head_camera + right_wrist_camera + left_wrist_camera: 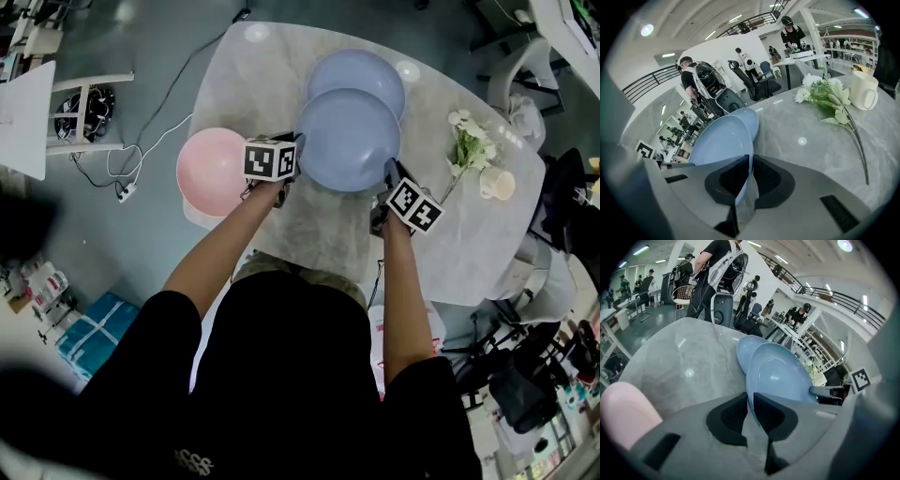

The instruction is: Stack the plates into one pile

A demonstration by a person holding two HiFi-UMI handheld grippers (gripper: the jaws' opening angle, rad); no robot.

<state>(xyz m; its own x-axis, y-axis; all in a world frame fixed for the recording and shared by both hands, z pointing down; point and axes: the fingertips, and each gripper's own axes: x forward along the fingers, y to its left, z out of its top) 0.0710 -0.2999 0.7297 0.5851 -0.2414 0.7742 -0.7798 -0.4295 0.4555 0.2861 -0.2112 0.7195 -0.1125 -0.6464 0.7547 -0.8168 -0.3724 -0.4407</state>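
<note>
Both grippers hold one blue plate (pixel 347 139) by opposite rims, above the table. My left gripper (pixel 296 146) is shut on its left rim, and the rim runs between the pads in the left gripper view (pixel 749 401). My right gripper (pixel 388 172) is shut on the right rim, which also shows in the right gripper view (pixel 749 171). A second blue plate (pixel 358 77) lies on the table just beyond, with the held plate (pixel 780 376) overlapping its near edge. A pink plate (pixel 214 169) sits at the table's left edge, beside my left gripper.
The grey marble table (pixel 253 84) carries white flowers with a long stem (pixel 469 145) and a cream mug (pixel 497 184) at the right. Chairs and cables stand on the floor to the left. People and desks fill the background in both gripper views.
</note>
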